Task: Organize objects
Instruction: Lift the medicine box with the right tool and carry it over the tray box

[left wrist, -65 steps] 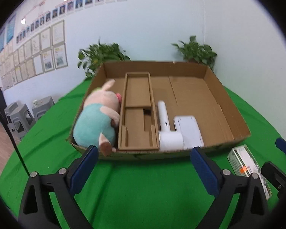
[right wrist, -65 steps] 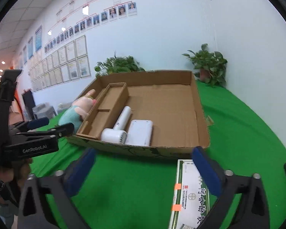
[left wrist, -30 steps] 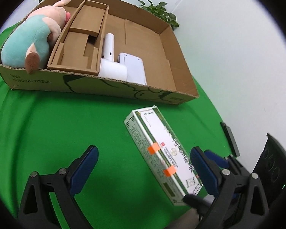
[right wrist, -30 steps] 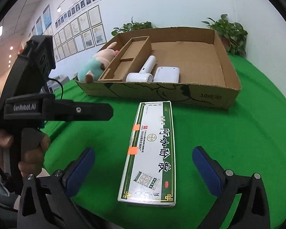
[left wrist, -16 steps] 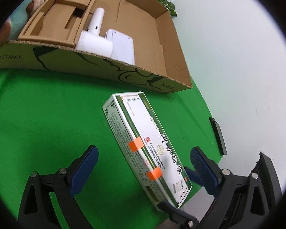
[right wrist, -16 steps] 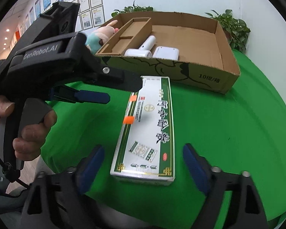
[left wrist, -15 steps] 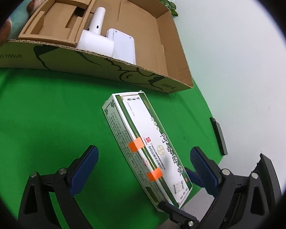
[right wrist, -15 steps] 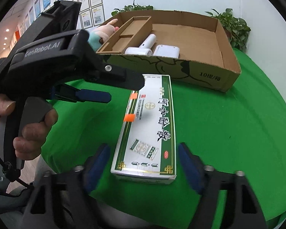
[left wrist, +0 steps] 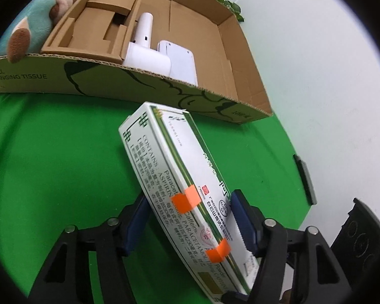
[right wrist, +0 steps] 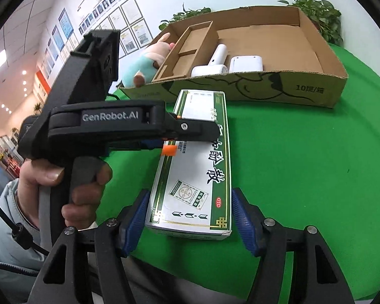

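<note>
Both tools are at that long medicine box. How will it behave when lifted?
Probably light and fairly stiff: the medicine box is squared thin carton, though squeezing may dent it. Its glossy faces might slip. With the left tool's jaws closing around it and the right tool at its near end, it should stay level.

One medicine box (right wrist: 197, 157), one cardboard tray (right wrist: 316, 50), one plush toy (right wrist: 147, 63), two white devices (right wrist: 245, 63) and two potted plants (right wrist: 316, 10) were counted.
</note>
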